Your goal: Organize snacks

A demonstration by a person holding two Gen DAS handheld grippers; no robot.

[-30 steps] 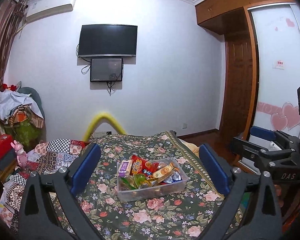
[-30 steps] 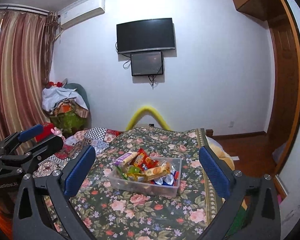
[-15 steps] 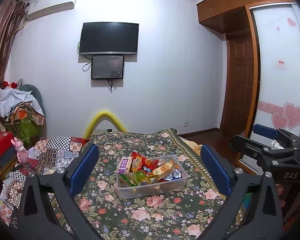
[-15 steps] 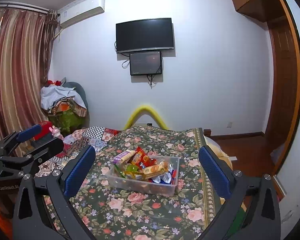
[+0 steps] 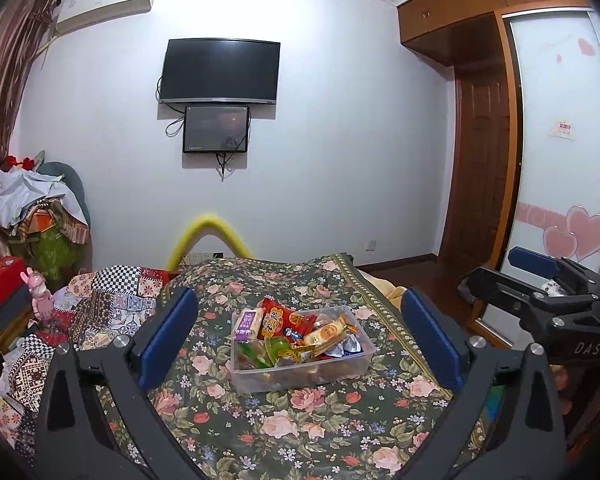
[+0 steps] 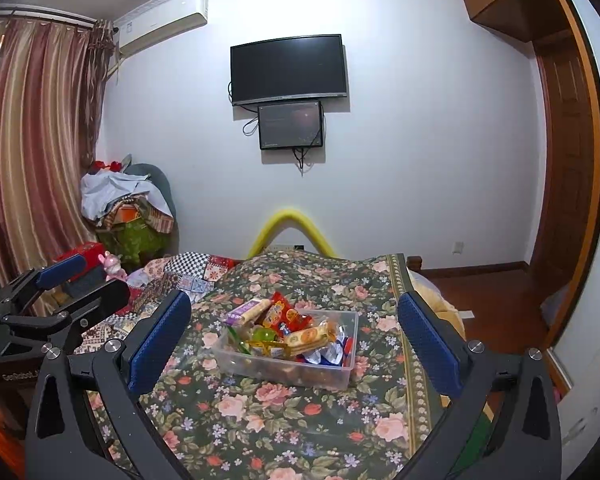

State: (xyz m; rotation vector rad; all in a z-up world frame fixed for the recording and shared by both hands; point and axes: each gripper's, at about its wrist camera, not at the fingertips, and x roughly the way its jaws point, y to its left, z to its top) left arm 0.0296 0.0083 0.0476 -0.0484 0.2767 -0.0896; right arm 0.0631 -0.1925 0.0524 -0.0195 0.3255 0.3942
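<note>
Both cameras have drawn back slightly and risen since the earlier frames, so the clear plastic box sits a little lower and farther off in each view; nothing in it has shifted.

Contents of the box, left to right in the left wrist view: a purple and white packet stands against the left wall; a red bag leans beside it; a green wrapper lies below the red bag; a tan biscuit pack lies across the middle; blue and silver wrappers fill the right end. The box rests on the floral bedspread.

Left gripper: its blue pads stand wide apart, holding nothing, well short of the box. Right gripper: pads likewise wide apart and empty, with the box between them farther along the bed.

Surroundings, left to right in the right wrist view: a striped curtain, a heap of clothes, a red box, a pink toy, a patchwork quilt, a yellow foam arch at the bed's far end, a wall television with a smaller screen under it, and a wooden door.

No item lies between either gripper and the box.
</note>
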